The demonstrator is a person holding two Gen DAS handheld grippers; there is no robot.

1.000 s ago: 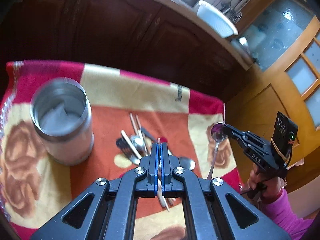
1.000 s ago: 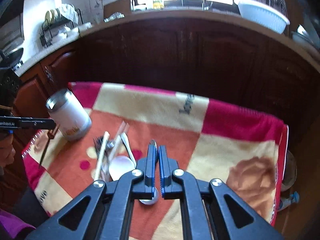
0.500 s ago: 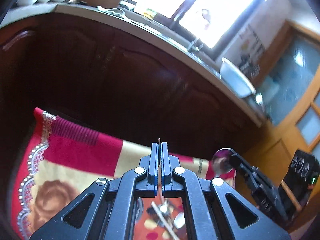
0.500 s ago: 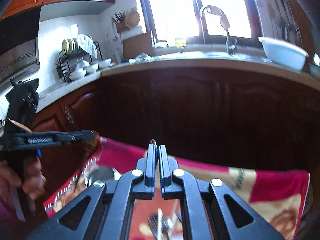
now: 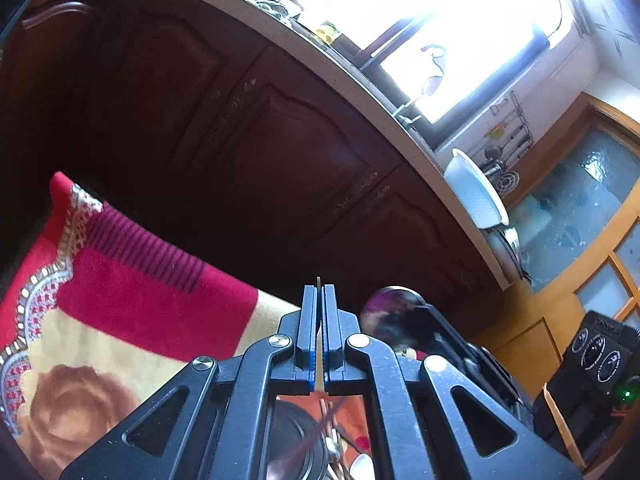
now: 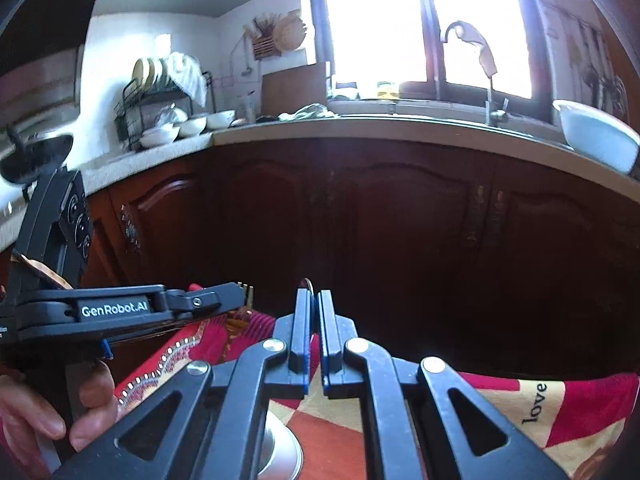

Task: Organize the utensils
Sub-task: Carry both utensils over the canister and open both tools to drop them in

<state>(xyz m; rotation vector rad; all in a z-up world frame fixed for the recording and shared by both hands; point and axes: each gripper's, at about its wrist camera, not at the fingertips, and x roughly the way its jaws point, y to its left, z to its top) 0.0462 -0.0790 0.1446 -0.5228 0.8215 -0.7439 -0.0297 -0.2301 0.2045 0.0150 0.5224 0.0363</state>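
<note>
Readable text first: white "GenRobot.AI" on the side of my left black two-finger gripper (image 6: 240, 294), seen from the right wrist cam, and black "love" on a cream patch of the red, cream and orange patterned blanket (image 6: 536, 404) at lower right. Nothing else legible.

Left gripper (image 5: 319, 312) in its own cam: blue-edged fingers (image 5: 309, 320) clenched on a thin pale wooden chopstick-like stick (image 5: 319, 360). Its tip pokes just above the fingertips and the shaft runs down between the pads. In the right cam a bit of toothed metal shows at that gripper's tip; I can't tell what it is.

Right gripper (image 6: 314, 320): fingers nearly closed, pinching a shiny metal spoon (image 5: 390, 312). From the left cam the bowl of the spoon sticks out past the right gripper's tip, reflecting purple. In the right cam only a thin metal edge shows at the fingertips.

Both grippers are raised above the blanket, cameras tilted up at the dark brown wooden cabinet doors (image 6: 400, 232).

Round stainless steel canister (image 6: 280, 452) sits on the blanket directly below the right gripper, only part of its rim visible. In the left cam a dark round opening (image 5: 296, 440) shows below my fingers, blurred, with more loose utensils (image 5: 340, 456) beside it on the orange patch: sticks and a white spoon-like piece, hard to separate.

My bare left hand (image 6: 60, 412) grips the left handle. White plastic basin (image 6: 596, 136) is on the pale countertop by the window.
</note>
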